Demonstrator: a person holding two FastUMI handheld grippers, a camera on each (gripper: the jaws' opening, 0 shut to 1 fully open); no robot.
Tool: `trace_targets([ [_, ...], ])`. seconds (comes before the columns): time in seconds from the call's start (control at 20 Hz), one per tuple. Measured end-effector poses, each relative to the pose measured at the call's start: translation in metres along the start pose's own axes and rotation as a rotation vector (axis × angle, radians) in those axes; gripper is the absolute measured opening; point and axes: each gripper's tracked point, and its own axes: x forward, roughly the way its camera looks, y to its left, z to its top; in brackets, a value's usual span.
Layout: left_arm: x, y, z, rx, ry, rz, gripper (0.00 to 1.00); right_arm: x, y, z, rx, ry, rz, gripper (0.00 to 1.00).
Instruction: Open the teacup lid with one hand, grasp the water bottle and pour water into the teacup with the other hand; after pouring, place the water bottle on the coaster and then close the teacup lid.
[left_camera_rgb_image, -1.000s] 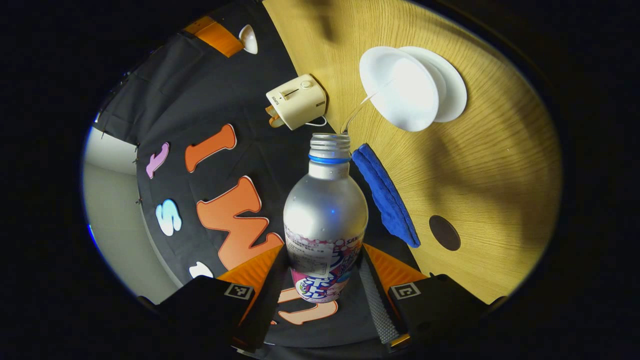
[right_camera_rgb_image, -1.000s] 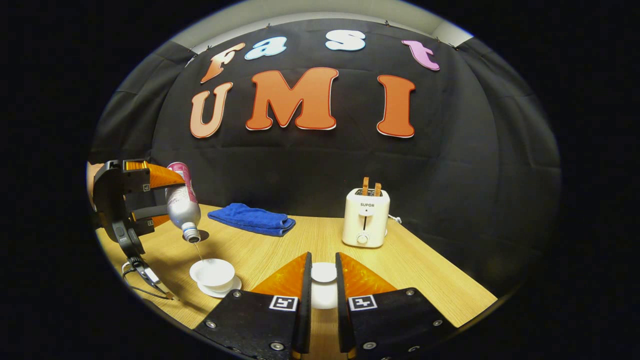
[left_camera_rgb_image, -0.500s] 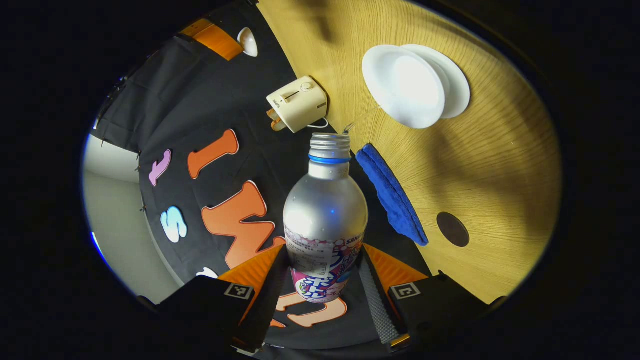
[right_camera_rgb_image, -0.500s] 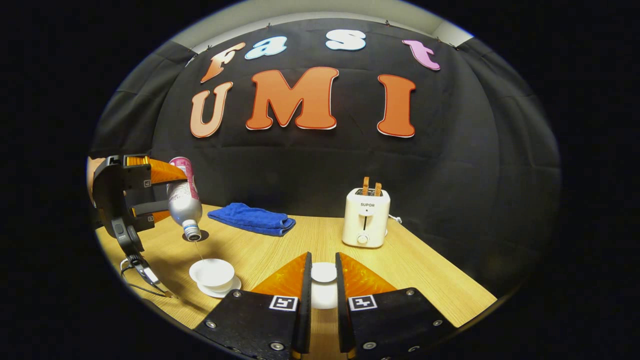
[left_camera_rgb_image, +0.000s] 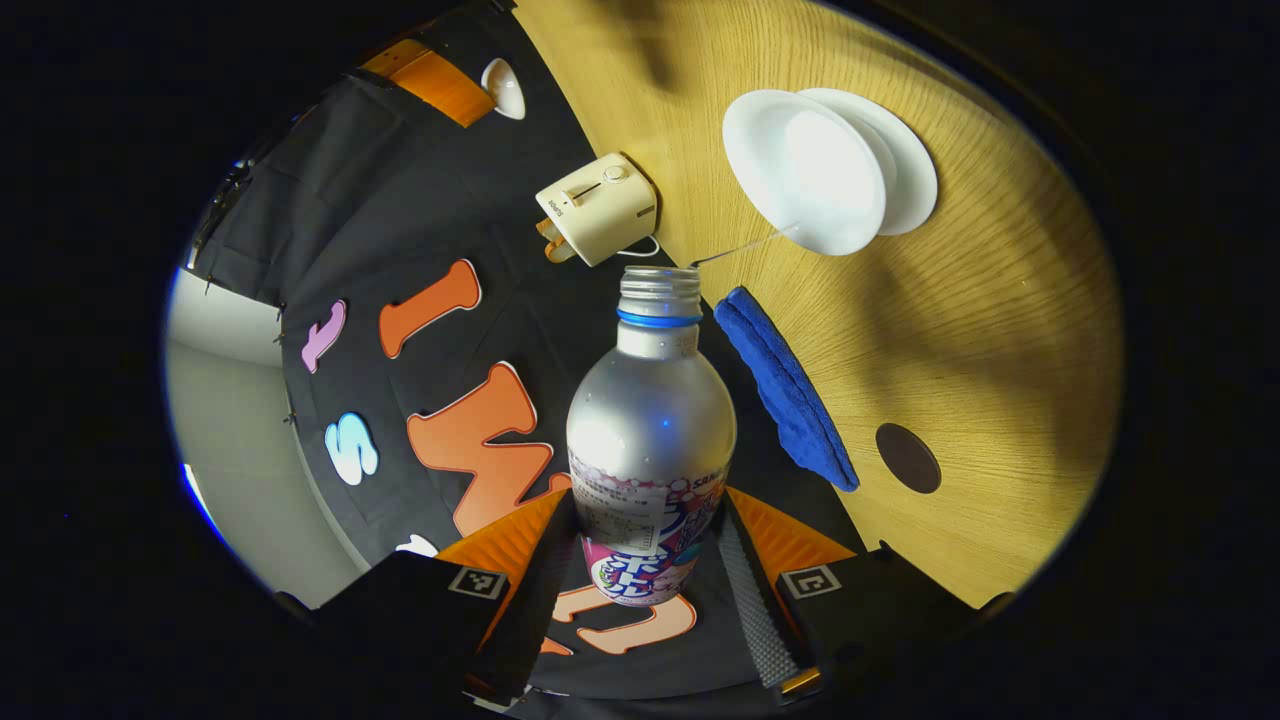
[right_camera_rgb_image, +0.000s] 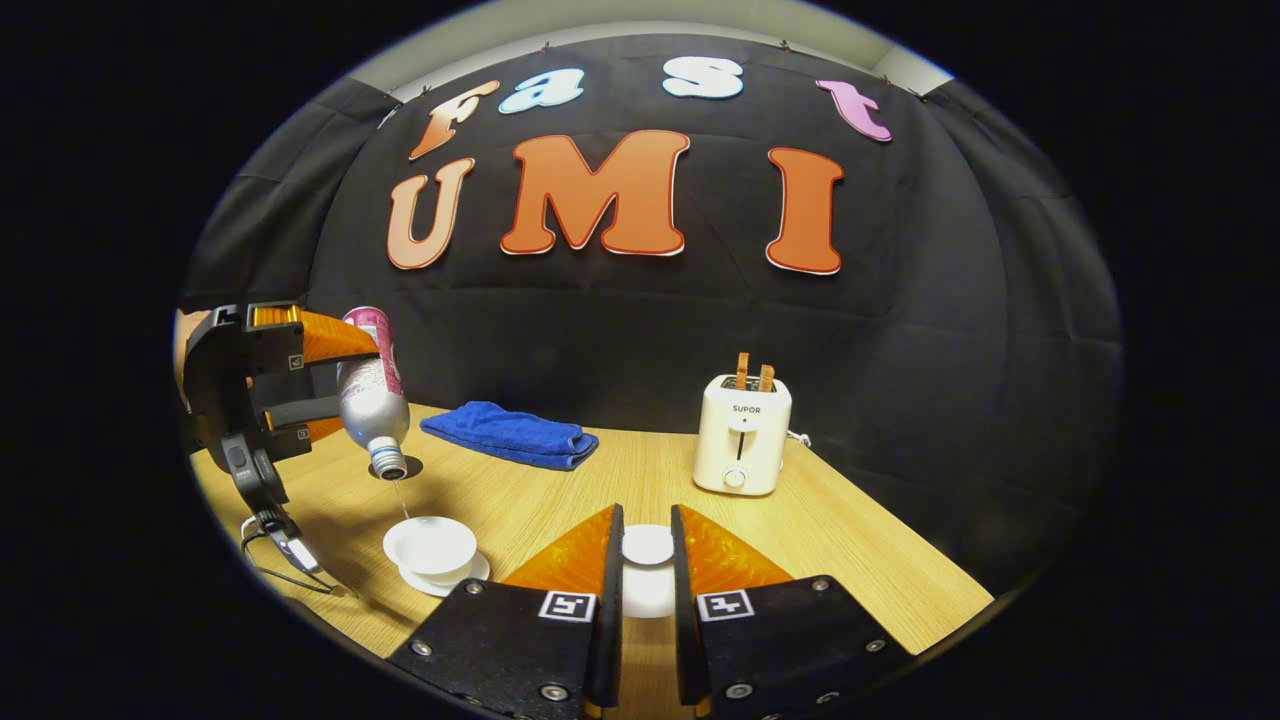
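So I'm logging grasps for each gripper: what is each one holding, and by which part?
Left gripper: water bottle, by its labelled lower body. Right gripper: teacup lid, pinched at its sides.

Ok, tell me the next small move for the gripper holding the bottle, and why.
Probably tip the bottle upright to stop pouring. The left gripper holds it mouth-down above the open teacup, and a thin stream of water runs in. The dark round coaster lies bare on the table beside the blue cloth, ready for the bottle, while the right gripper holds the lid.
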Motion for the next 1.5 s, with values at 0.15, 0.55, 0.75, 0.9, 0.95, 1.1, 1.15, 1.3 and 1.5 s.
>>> trace_targets([
  [0.15,-0.004,0.004,0.0,-0.028,-0.014,0.033,0.84,0.002,0.007,0.001,-0.003,0.002,0.011,0.23],
  [0.55,-0.013,0.0,-0.027,-0.318,0.009,0.086,0.84,0.005,0.04,0.009,-0.001,-0.004,0.07,0.23],
  [0.75,-0.021,-0.007,-0.048,-0.537,0.052,0.111,0.88,0.007,0.065,0.016,0.005,-0.01,0.115,0.23],
  [0.9,-0.026,-0.02,-0.066,-0.673,0.074,0.135,0.88,0.007,0.083,0.02,-0.004,-0.015,0.14,0.23],
  [0.95,-0.026,-0.027,-0.072,-0.746,0.087,0.13,0.83,0.008,0.088,0.021,-0.014,-0.018,0.145,0.23],
  [1.1,-0.022,-0.035,-0.094,-0.934,0.132,0.151,0.83,0.009,0.102,0.024,-0.032,-0.018,0.16,0.23],
  [1.15,-0.018,-0.038,-0.099,-0.999,0.135,0.156,0.83,0.009,0.106,0.024,-0.039,-0.018,0.161,0.23],
  [1.3,-0.015,-0.051,-0.117,-1.241,0.181,0.175,0.83,0.011,0.114,0.024,-0.059,-0.011,0.168,0.23],
  [1.5,0.004,-0.063,-0.131,-1.58,0.229,0.167,0.83,0.013,0.123,0.026,-0.08,0.0,0.167,0.23],
])
